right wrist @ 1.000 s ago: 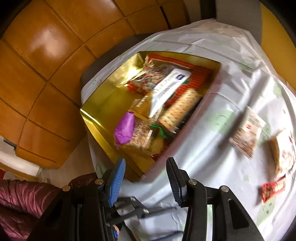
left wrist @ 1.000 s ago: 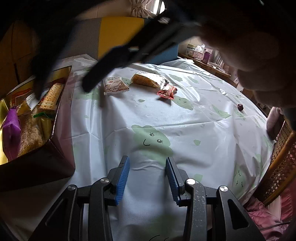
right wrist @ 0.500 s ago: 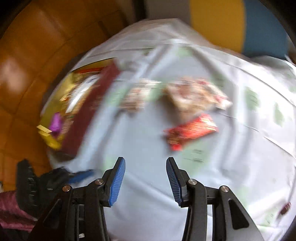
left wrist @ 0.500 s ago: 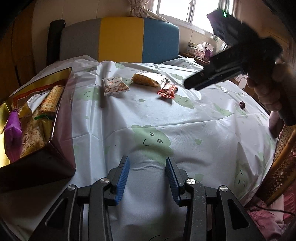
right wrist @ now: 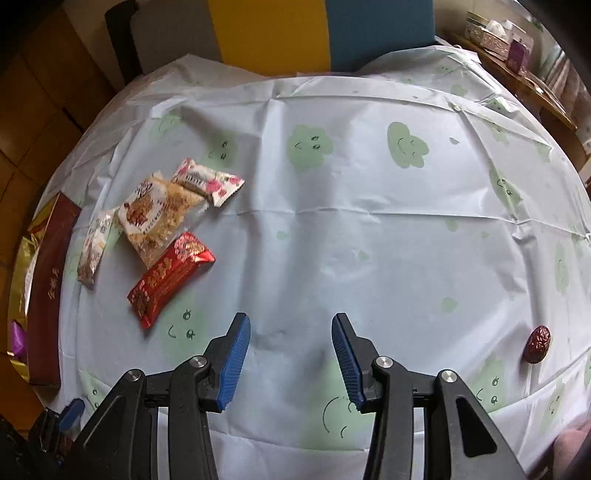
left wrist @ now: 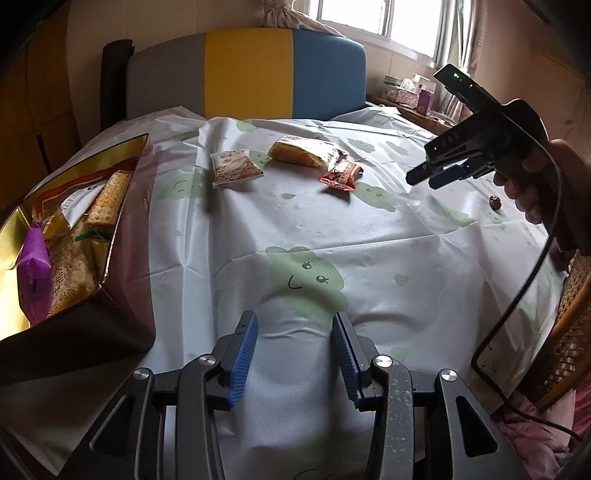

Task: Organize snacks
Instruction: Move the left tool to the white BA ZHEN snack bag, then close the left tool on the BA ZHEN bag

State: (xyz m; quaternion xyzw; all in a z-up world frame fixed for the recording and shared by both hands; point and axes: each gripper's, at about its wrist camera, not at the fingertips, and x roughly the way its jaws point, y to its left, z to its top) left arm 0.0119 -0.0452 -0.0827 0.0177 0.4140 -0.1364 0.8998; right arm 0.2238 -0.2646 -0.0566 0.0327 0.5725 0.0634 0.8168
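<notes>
On the far left part of the table, I see the loose snacks lying close together: a red foil packet nearest me, a larger tan cracker bag just beyond it and touching it, a pink-and-white wrapper at that bag's far right corner, and a slim pale packet on its left. Left of them stands the gold-lined box with dark red walls, already holding cracker packs and a purple packet.

My right gripper hangs over bare cloth to the right of the red packet, pointing steeply down; its blue-padded jaws stand moderately apart with nothing between them. In the left wrist view it appears at the right edge, gripped by a hand, its black cable looping down. My left gripper sits low at the near edge, beside the box's near corner, its jaws likewise parted and empty over the cloth.

A single dark red date lies alone near the right edge, well apart from the packets. The tablecloth is white with green smiling clouds. Beyond the table stands a chair back in grey, yellow and blue, under a bright window.
</notes>
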